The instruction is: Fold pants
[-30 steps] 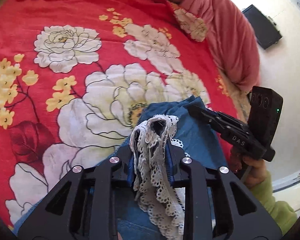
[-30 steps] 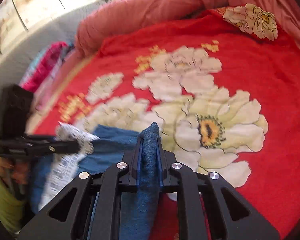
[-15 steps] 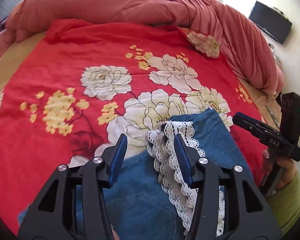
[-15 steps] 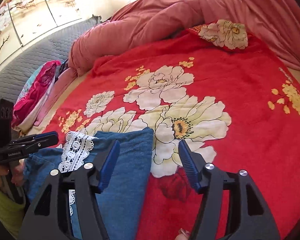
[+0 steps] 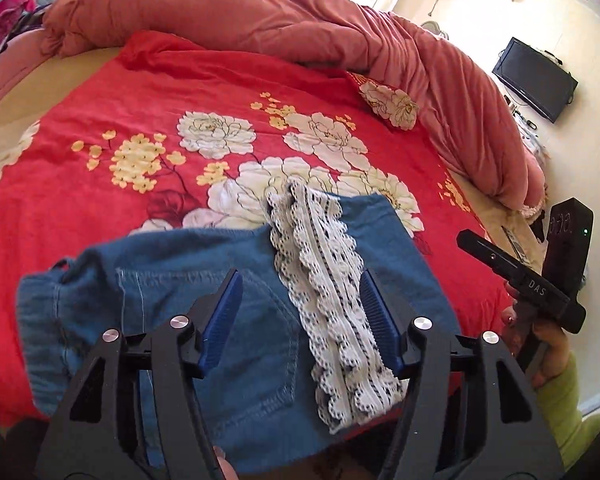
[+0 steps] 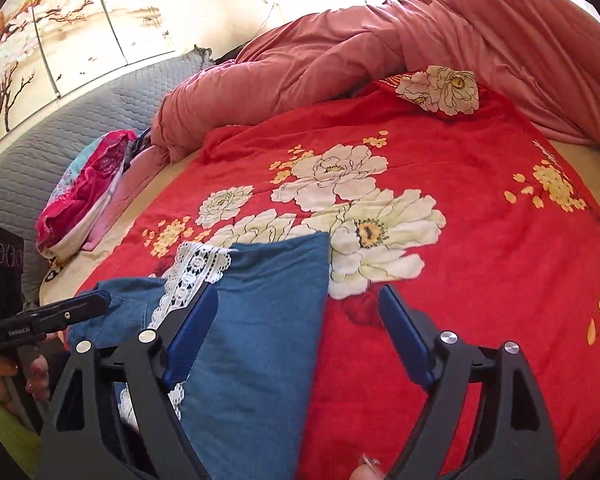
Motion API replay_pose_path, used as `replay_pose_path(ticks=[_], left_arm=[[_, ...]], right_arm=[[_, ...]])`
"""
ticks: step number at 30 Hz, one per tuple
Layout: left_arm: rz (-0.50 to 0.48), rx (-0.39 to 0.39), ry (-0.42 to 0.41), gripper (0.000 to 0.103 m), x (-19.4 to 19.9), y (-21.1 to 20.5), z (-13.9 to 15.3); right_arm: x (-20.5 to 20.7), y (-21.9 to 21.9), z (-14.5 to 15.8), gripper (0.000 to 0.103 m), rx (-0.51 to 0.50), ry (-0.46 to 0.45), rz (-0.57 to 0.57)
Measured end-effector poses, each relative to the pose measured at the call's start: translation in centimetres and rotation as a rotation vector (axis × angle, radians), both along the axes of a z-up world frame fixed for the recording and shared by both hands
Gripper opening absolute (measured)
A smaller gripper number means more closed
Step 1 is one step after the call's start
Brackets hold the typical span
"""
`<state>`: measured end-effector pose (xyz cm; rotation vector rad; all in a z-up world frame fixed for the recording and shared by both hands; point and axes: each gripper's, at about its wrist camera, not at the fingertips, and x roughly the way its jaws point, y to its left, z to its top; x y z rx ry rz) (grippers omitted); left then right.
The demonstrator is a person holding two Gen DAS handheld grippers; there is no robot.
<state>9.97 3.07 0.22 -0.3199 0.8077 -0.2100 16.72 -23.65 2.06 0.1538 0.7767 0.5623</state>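
The blue denim pants [image 5: 204,280] lie folded on the red floral bedspread [image 5: 140,92], with a white lace trim [image 5: 324,280] running down the folded leg. My left gripper [image 5: 300,316] is open and empty just above the pants, its jaws either side of the lace. My right gripper [image 6: 296,332] is open and empty above the leg's right edge; the pants [image 6: 260,312] and lace [image 6: 192,272] show there too. Each gripper appears in the other's view, the right one [image 5: 512,268] and the left one [image 6: 52,316].
A rolled pink duvet [image 5: 300,12] lines the far and right side of the bed. A pink patterned pillow [image 6: 84,184] lies by the grey quilted headboard [image 6: 40,152]. A black monitor [image 5: 536,76] hangs on the wall at right.
Both grippers were shut on the pants a second ago, laid them down, opened and drew back and up. The pants now rest flat on the bedspread.
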Motion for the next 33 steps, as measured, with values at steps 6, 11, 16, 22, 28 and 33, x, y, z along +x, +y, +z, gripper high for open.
replay_pose_path(ticks=[6,11,16,22,28,33], left_arm=[[-0.017,-0.062,0.039,0.053,-2.3,-0.8,-1.1],[-0.040,-0.097,0.087,0.053,-3.7,-1.9,-2.5],[-0.021,-0.129,0.142,0.053,-4.7,-2.5,-4.2],[0.004,-0.177,0.184,0.053,-4.7,-3.4,-5.8],[0.023,-0.179,0.174,0.052,-3.8,-5.0,-6.2],[0.054,-0.134,0.164,0.017,-4.2,-5.0,-6.0]], right_arm=[[-2.9,-1.0,-0.4,0.081,-0.010,0.016,0.022],[-5.2,-0.3,-1.5,0.081,-0.029,0.058,0.080],[-6.2,-0.1,-2.5,0.081,-0.030,0.096,0.098],[-6.6,-0.4,-3.1,0.076,0.005,0.129,0.115],[-6.6,-0.1,-4.6,0.052,0.027,0.170,0.141],[-6.4,-0.8,-4.8,0.038,0.084,0.193,0.150]])
